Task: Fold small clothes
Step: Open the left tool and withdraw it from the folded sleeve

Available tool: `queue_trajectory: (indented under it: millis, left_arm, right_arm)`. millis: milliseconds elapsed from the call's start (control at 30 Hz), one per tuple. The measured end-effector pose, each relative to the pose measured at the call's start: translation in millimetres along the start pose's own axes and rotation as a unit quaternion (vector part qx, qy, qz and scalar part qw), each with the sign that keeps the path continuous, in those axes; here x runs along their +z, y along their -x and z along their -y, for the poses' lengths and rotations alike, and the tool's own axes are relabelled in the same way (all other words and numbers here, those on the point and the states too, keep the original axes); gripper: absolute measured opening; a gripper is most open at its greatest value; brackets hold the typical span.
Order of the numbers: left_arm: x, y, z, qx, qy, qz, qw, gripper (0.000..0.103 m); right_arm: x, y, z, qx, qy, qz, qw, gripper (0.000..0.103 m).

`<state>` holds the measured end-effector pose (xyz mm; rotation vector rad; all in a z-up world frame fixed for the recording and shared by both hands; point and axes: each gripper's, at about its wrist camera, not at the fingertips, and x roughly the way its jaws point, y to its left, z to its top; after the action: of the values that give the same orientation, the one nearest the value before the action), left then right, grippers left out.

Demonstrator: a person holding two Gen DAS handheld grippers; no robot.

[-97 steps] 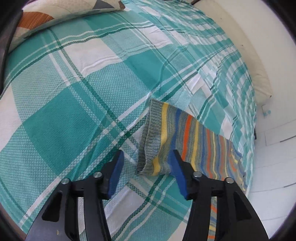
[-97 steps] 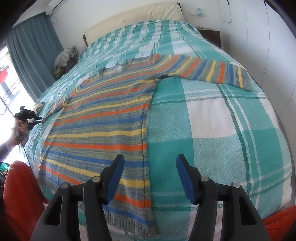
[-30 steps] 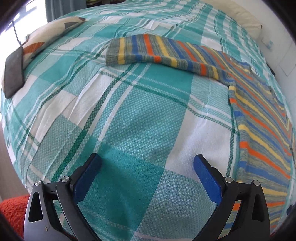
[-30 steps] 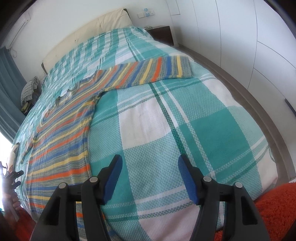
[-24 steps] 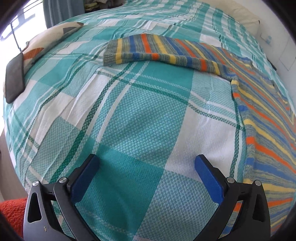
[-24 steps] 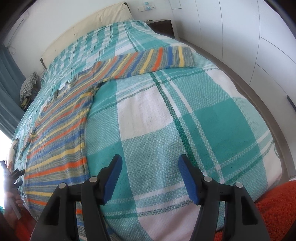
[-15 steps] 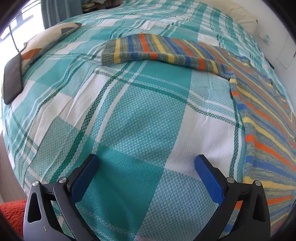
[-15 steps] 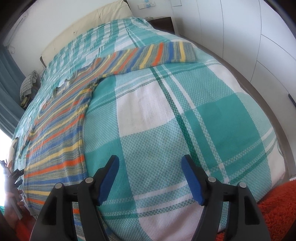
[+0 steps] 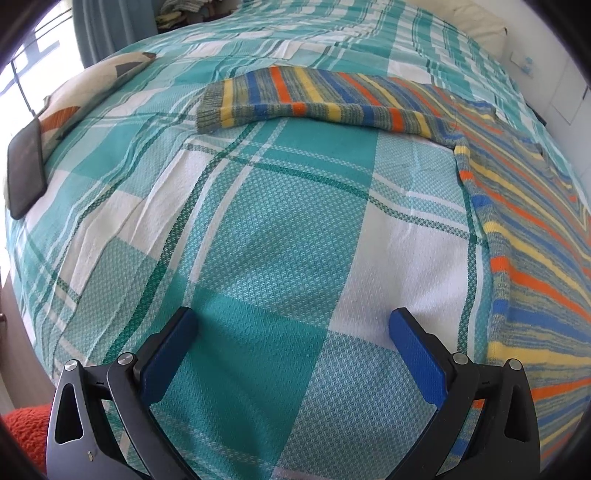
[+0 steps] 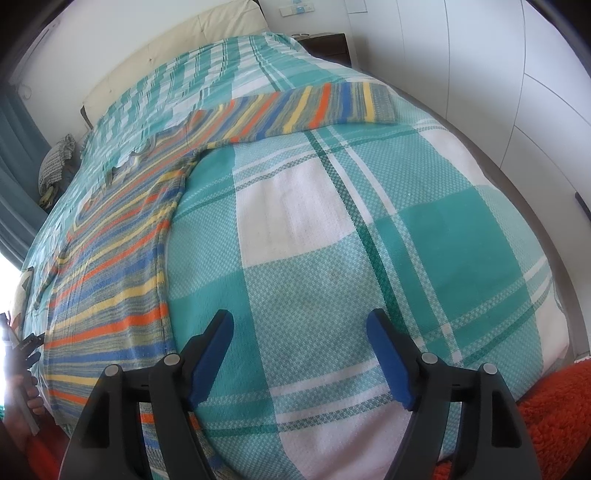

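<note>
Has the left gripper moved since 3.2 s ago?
Yes. The left gripper backed away from the sweater sleeve's cuff, now open over bare bedspread.

Home bedroom: bed w/ teal plaid cover (image 10: 424, 229), headboard (image 10: 177, 40), nightstand (image 10: 328, 42), curtain (image 9: 110, 29), orange rug (image 10: 554, 413).

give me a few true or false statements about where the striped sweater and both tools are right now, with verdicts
1. The striped sweater lies spread flat on the plaid bedspread. True.
2. The left tool is shut on a sleeve. False: its jaws stand wide apart over bare bedspread, holding nothing.
3. The right tool is open and empty. True.
4. The sleeve in the right wrist view is folded across the sweater's body. False: it stretches straight out to the side.
5. A dark phone lies on the pillow at the left. True.
</note>
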<state>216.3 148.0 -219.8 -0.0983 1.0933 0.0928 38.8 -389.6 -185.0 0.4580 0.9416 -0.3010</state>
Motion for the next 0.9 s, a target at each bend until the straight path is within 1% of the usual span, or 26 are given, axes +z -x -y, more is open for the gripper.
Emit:
queue_trajectory:
  millis: [900]
  left_arm:
    - [-0.5, -0.4, 1.6, 0.003, -0.003, 0.001, 1.0000, 0.103]
  right_arm:
    - [0.3, -3.2, -3.7, -0.004, 0.009, -0.001, 1.000, 0.080]
